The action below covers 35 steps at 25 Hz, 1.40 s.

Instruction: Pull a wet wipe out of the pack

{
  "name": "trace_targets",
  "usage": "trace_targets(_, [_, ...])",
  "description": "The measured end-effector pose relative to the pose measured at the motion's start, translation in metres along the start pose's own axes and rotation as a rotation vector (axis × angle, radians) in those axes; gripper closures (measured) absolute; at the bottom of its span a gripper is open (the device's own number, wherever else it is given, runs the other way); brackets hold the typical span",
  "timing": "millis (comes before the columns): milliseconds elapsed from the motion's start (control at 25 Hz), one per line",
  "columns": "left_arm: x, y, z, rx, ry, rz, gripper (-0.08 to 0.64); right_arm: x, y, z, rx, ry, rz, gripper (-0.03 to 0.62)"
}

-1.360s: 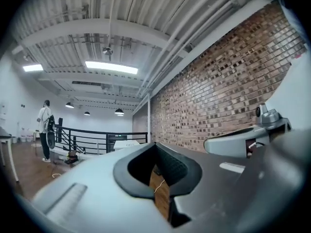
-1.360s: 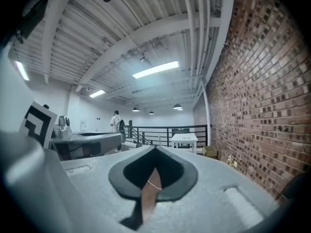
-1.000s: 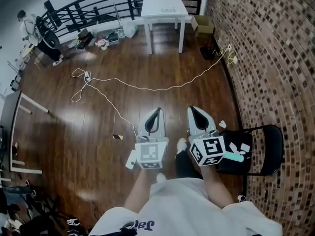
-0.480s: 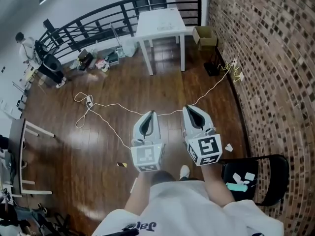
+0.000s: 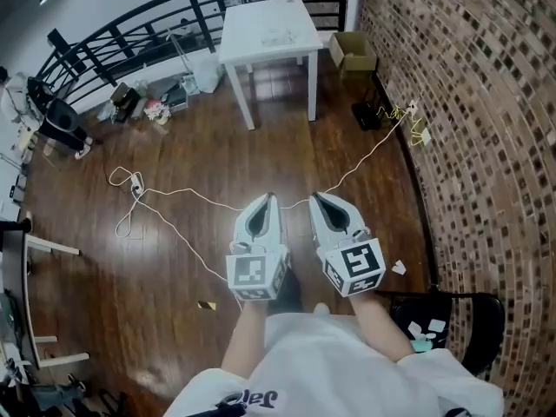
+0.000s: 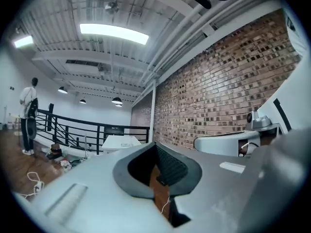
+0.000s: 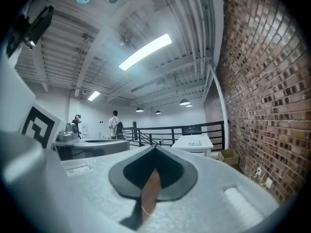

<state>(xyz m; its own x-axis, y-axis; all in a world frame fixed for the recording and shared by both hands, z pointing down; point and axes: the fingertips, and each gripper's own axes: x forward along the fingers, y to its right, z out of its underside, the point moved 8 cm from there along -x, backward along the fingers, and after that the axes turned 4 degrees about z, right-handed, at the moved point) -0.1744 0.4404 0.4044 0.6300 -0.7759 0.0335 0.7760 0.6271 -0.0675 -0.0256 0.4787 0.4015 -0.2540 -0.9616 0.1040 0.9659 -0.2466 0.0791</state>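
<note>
Head view puts you over a wooden floor (image 5: 174,259), both arms held out level in front of you. Your left tongs (image 5: 268,197) and right tongs (image 5: 315,196) sit side by side, near each other but apart. Both point toward the white surface (image 5: 261,33) that stands well ahead by the black railing (image 5: 130,42).

Left gripper view shows your left jaws together at the tips. Nothing is caught between them, and only floor and a strip of white cable (image 5: 200,195) show through the hollow behind the tips. Right gripper view shows the same on your right: the jaws are closed tip to tip and empty, with floor showing through the hollow.

The pack cannot be picked out for certain. A pale flat thing (image 5: 280,36) lies on top of the surface, too small to tell what it is, and both tongs are well apart from it.

The cable runs across the floor between you and the surface, from a power strip (image 5: 135,183) on your left to the brick wall (image 5: 469,102) on your right. A cardboard box (image 5: 352,52) sits on the floor just beside the surface, against that wall. A black chair (image 5: 473,315) stands at your right side with white scraps and a teal thing (image 5: 420,346) on its seat. One more scrap (image 5: 398,268) lies on the floor near it. A person (image 5: 54,118) is at the far left by the railing.
</note>
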Motion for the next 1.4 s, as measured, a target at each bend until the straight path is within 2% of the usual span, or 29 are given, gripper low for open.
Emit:
trace_targets(160, [0.074,-0.067,-0.011,-0.037,0.034,0.023,0.545,0.103,0.018,-0.018,-0.063,-0.055,0.035,0.603])
trace_targets(280, [0.123,-0.123,-0.033,-0.027,0.039,0.047,0.545,0.181,0.018,-0.046,-0.086,-0.035,0.025,0.603])
trace_targets(400, [0.161,-0.172,-0.043,-0.032,0.036,0.044,0.545,0.239,0.014,-0.063,-0.071,-0.008,-0.006,0.603])
trace_targets(520, [0.194,-0.208,-0.040,-0.071,0.008,0.033,0.545,0.280,0.021,-0.067,-0.073,-0.016,-0.001,0.603])
trace_targets(800, [0.283,-0.254,-0.038,-0.063,-0.001,0.046,0.545,0.362,0.078,-0.065,-0.036,-0.036,0.026,0.601])
trace_targets(1040, [0.391,-0.271,-0.031,-0.039,-0.004,0.036,0.545,0.446,0.160,-0.060,-0.004,-0.025,-0.006,0.601])
trace_targets(1240, [0.505,-0.294,-0.057,0.006,0.018,0.033,0.545,0.542,0.233,-0.098,-0.006,0.040,-0.054,0.601])
trace_targets(1400, [0.572,-0.313,-0.078,0.039,0.038,0.017,0.545,0.604,0.280,-0.129,-0.006,0.064,-0.070,0.601])
